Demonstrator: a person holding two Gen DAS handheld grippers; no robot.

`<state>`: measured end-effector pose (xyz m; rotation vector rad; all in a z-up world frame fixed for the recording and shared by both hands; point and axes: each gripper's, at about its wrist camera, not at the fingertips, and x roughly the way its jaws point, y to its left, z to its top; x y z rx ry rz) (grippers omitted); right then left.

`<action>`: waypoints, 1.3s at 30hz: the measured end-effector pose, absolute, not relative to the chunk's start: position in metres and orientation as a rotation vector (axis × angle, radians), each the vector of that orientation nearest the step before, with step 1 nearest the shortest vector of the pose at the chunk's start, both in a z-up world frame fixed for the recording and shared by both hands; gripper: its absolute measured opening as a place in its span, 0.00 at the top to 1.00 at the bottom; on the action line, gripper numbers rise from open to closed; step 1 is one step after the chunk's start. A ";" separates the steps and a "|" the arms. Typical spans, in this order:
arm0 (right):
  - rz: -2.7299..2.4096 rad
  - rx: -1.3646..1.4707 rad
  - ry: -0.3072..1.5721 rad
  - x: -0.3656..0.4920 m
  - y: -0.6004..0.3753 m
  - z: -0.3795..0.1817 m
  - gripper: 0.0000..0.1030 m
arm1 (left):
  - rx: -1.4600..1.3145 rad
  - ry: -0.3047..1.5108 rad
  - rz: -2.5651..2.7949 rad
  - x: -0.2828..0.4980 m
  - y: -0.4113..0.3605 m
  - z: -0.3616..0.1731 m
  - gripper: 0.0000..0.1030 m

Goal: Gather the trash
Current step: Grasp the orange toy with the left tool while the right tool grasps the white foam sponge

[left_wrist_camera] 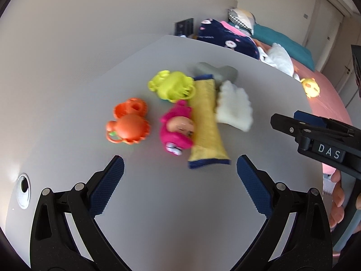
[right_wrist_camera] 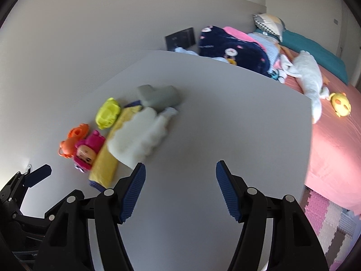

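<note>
Both views are smearing with motion blur, so the small things on the grey worktop [left_wrist_camera: 158, 203] are hard to read. A yellow wrapper with dark blue ends [left_wrist_camera: 208, 122] is lying at the centre of the left wrist view, with a crumpled white piece [left_wrist_camera: 234, 106] touching its right side; what that piece is made of cannot be told. A grey object [left_wrist_camera: 216, 71] is partly hiding behind both. Left of the wrapper are sitting a pink doll [left_wrist_camera: 177, 128], a yellow-green toy [left_wrist_camera: 172, 85] and an orange toy [left_wrist_camera: 128, 124].

The left gripper [left_wrist_camera: 180, 185] is pointing steeply down at the worktop, released and empty. The right gripper [right_wrist_camera: 180, 187] is likewise spread, grasping nothing, tilted down just below the white piece in its own view. Fingers of a hand [left_wrist_camera: 337, 198] are cut off at the right edge of the left wrist view.
</note>
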<state>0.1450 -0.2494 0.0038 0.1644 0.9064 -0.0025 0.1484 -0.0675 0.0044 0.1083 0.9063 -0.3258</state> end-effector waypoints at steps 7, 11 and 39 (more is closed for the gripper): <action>0.034 0.177 0.915 0.169 -0.232 0.003 0.34 | 0.071 0.906 -0.295 0.168 -0.046 0.008 0.06; 0.042 0.179 0.919 0.182 -0.227 0.002 0.33 | 0.052 0.905 -0.276 0.185 -0.038 0.008 0.06; 0.119 0.163 0.996 0.202 -0.203 -0.026 0.72 | 0.016 0.940 -0.197 0.222 -0.015 -0.024 0.62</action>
